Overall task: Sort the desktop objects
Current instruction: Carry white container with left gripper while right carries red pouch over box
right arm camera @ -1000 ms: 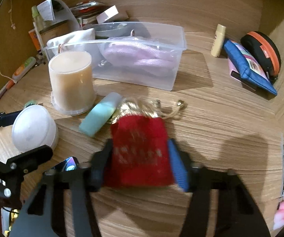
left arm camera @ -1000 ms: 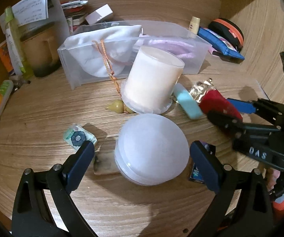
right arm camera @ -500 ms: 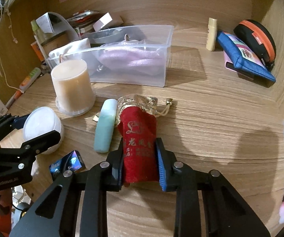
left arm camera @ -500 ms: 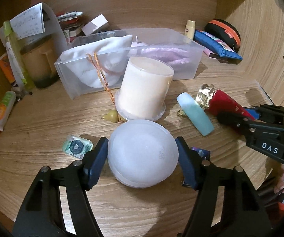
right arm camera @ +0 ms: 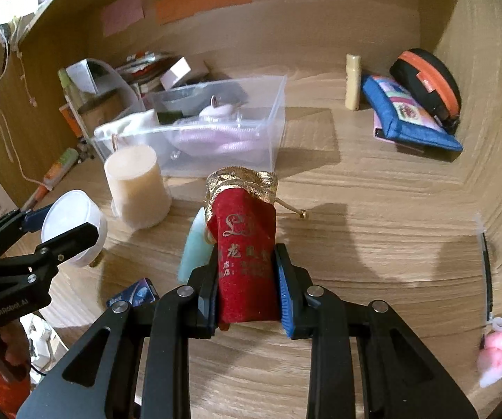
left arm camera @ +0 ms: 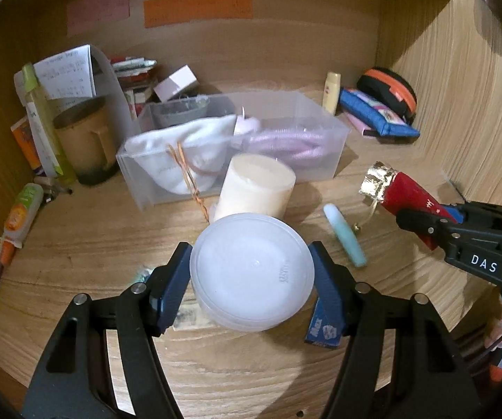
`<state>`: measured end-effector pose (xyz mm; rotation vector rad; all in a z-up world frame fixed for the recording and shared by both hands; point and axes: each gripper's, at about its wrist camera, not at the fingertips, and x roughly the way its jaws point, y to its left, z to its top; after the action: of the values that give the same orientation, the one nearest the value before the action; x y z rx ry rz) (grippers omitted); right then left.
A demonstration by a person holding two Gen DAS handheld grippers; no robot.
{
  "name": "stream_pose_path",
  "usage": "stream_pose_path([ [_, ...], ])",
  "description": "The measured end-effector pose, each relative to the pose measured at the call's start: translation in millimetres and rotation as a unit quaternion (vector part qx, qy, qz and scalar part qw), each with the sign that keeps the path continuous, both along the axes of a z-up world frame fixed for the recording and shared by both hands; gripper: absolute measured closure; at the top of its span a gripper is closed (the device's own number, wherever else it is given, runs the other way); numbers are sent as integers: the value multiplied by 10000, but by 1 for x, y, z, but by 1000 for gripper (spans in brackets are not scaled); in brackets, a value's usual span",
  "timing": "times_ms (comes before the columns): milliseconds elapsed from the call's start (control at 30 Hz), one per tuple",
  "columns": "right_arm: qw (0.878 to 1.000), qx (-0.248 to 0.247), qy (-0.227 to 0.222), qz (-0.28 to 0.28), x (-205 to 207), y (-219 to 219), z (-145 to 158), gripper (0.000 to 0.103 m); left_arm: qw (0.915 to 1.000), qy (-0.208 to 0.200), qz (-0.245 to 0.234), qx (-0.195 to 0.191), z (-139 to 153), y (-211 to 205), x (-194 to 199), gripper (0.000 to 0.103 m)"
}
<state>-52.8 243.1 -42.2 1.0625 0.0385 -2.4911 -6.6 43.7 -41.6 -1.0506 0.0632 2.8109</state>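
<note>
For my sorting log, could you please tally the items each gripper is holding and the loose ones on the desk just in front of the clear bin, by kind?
Held pouches: 1, red pouch in right gripper
Held tubs: 1, white tub in left gripper
Candles: 1, cream candle
Tubes: 1, pale blue tube
Total: 4

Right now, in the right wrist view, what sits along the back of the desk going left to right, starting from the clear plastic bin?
clear plastic bin → cream lip balm tube → blue zip pouch → black case with an orange stripe
</note>
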Motion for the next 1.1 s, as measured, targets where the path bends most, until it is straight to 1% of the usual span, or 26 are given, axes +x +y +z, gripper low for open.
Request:
stream_pose_path([
  [333, 9994, -203, 262, -36, 1, 3, 23, 79, 9996, 225, 115, 135, 19, -4, -3, 36],
  [633, 9980, -432, 455, 36, -4, -6, 42, 79, 9976, 528, 234, 381, 40, -13, -14, 36],
  [900, 9969, -494, 598, 144, -18, -22, 55, 79, 9961, 641, 375, 486, 53, -25, -30, 36],
  [1000, 9966, -554, 592, 171, -29, -27, 59, 79, 9951, 725, 445, 497, 58, -34, -34, 36],
  [1100, 9963, -505, 663, 204, -38, -33, 64, 79, 9941, 786, 524, 527, 63, -43, -38, 36],
])
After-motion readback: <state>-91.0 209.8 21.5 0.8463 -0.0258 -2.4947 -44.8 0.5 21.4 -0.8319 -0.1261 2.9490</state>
